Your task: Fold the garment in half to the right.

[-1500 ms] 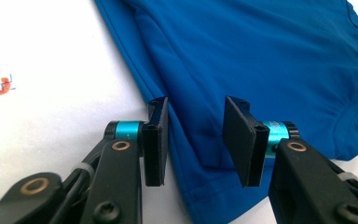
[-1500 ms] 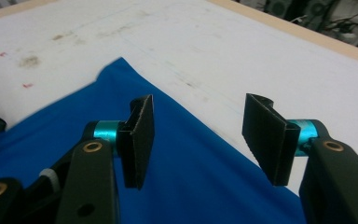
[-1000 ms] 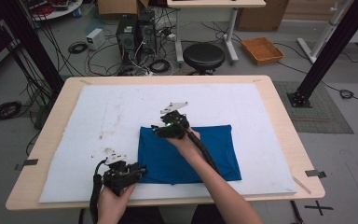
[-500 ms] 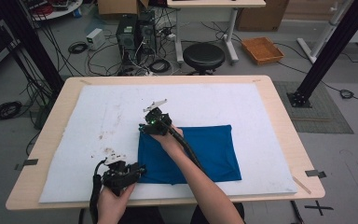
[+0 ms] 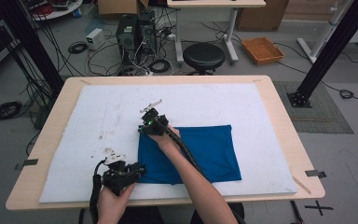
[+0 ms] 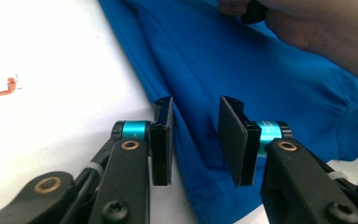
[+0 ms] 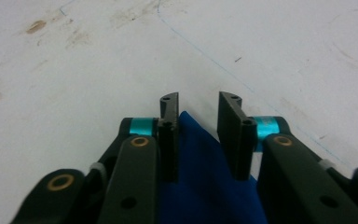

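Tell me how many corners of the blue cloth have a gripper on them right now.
2. The right gripper straddles the far left corner of the blue cloth; the left gripper straddles the near left corner. Both sets of jaws have just been closing, cloth between them, not yet pinched.

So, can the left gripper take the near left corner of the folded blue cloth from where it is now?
Probably yes. The left gripper already has the near left corner of the folded blue cloth between its jaws, which have just been closing, though a gap remains. Nothing blocks it; the right gripper is at the far corner.
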`<state>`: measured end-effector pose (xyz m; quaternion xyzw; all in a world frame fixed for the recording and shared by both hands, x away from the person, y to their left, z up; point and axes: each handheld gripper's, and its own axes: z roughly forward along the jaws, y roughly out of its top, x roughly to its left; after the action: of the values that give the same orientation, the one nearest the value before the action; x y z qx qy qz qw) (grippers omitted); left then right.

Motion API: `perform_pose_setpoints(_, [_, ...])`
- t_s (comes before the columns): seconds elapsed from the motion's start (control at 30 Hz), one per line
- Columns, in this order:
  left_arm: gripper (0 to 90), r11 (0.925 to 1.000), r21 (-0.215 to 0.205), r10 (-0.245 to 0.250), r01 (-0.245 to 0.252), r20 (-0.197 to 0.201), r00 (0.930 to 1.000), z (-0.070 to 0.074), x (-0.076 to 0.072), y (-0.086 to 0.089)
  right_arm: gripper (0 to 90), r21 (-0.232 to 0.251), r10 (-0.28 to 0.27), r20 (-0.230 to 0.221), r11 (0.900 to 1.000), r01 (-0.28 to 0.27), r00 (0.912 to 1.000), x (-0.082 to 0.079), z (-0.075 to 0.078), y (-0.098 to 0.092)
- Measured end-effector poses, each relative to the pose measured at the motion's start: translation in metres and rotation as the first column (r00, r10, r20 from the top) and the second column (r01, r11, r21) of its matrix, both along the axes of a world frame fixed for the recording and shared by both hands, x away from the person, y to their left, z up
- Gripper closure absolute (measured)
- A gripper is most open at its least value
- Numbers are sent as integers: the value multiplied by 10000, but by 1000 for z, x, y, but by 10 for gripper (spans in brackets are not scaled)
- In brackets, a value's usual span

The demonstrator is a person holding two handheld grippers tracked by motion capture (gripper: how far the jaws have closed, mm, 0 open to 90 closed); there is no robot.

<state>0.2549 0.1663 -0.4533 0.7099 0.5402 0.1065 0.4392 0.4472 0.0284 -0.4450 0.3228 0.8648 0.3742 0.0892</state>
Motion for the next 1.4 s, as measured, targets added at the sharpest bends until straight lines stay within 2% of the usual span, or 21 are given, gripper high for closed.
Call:
perform_pose_setpoints(0.1, [685, 10000, 24, -30, 30, 4, 10000, 0, 1, 0, 830, 49, 104, 9, 9999, -104, 9999, 0, 0, 0])
perform_pose_setpoints(0.2, [728, 10000, -4, -57, 57, 64, 10000, 0, 1, -1, 865, -122, 199, 192, 9997, -197, 9996, -3, 2, 1])
perform_pose_setpoints(0.53, [825, 9998, -66, -158, 160, 371, 9992, 7, 1, -1, 869, 345, 395, 437, 9986, -410, 9983, -6, 21, -10])
perform_pose_setpoints(0.9, [857, 9996, 167, -253, 244, 546, 9982, 11, 1, -6, 869, 920, 404, 528, 9947, -452, 9978, -7, 39, -33])
perform_pose_setpoints(1.07, [856, 9996, 185, -200, 191, 536, 9984, 11, 1, -7, 869, 1057, 376, 500, 9935, -427, 9980, -7, 42, -38])
perform_pose_setpoints(1.1, [829, 9997, 191, -161, 150, 579, 9982, 11, 1, -6, 869, 1048, 390, 510, 9935, -442, 9979, -7, 42, -38])
perform_pose_setpoints(1.13, [750, 9998, 177, -76, 66, 539, 9985, 10, 0, -6, 869, 1054, 394, 493, 9934, -444, 9980, -8, 42, -38])
perform_pose_setpoints(1.27, [587, 9998, 208, -28, 20, 368, 9993, 7, 0, -5, 869, 1081, 407, 529, 9931, -463, 9978, -8, 43, -39])
perform_pose_setpoints(1.4, [568, 9985, 548, -87, 79, 150, 9999, 2, 1, -8, 869, 1135, 402, 573, 9924, -465, 9975, -9, 45, -41])
